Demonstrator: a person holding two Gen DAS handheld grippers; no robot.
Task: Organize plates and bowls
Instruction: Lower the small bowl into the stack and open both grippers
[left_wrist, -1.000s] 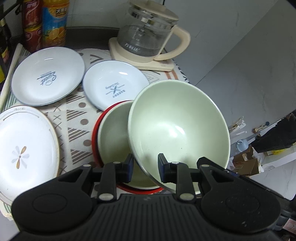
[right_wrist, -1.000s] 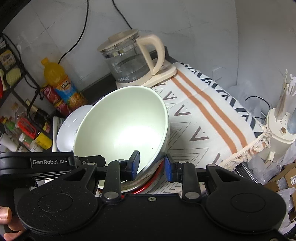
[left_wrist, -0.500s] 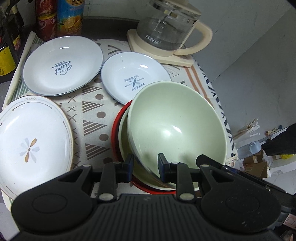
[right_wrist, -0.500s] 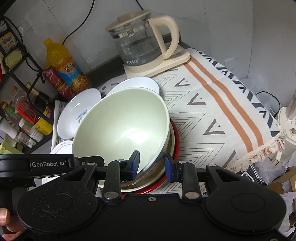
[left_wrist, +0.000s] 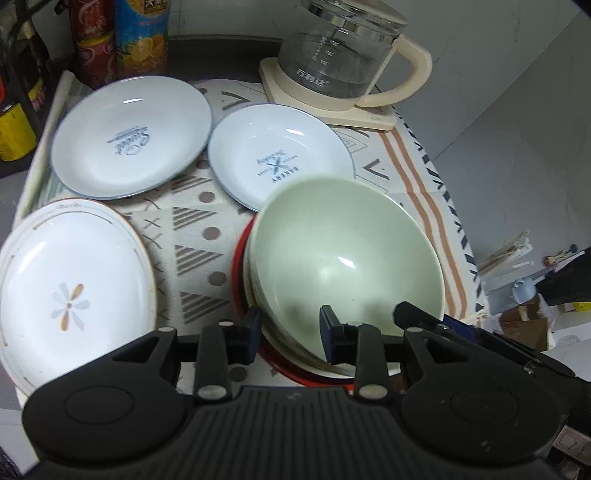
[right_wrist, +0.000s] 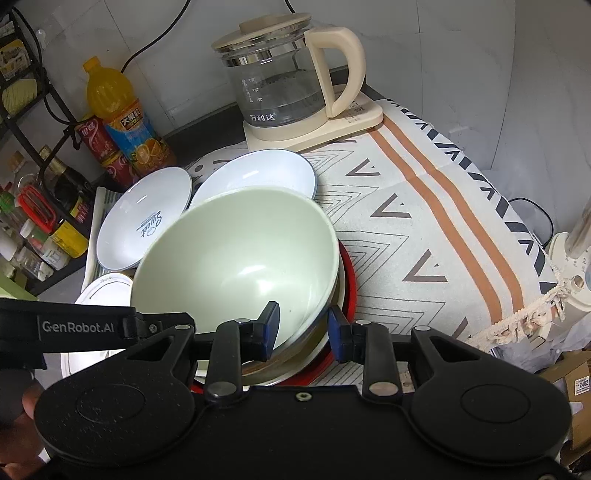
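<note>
A patterned beige tablecloth (right_wrist: 424, 236) with orange stripes spreads ahead of both grippers. Far ahead stands a glass kettle (right_wrist: 280, 81) with a cream handle on its cream base. Left of the left gripper (left_wrist: 291, 328) lies a large white oval plate (left_wrist: 70, 291) with a flower motif; ahead and left of it sits a round pale-blue plate (left_wrist: 129, 136) lettered "Sweet", and straight ahead a smaller pale-blue plate (left_wrist: 277, 158) lettered "Bakery". Directly before both grippers a large pale-green bowl (right_wrist: 236, 262) sits nested in another bowl of like colour on a red plate (right_wrist: 349, 284). The left gripper straddles the green bowl's near rim; its jaws have just been opening, the rim between them, and the pads look clear of it. The right gripper (right_wrist: 303, 330) has the bowl's rim between its blue pads (right_wrist: 271, 328), the inner pad against the bowl's inside; whether the outer pad presses cannot be told.
</note>
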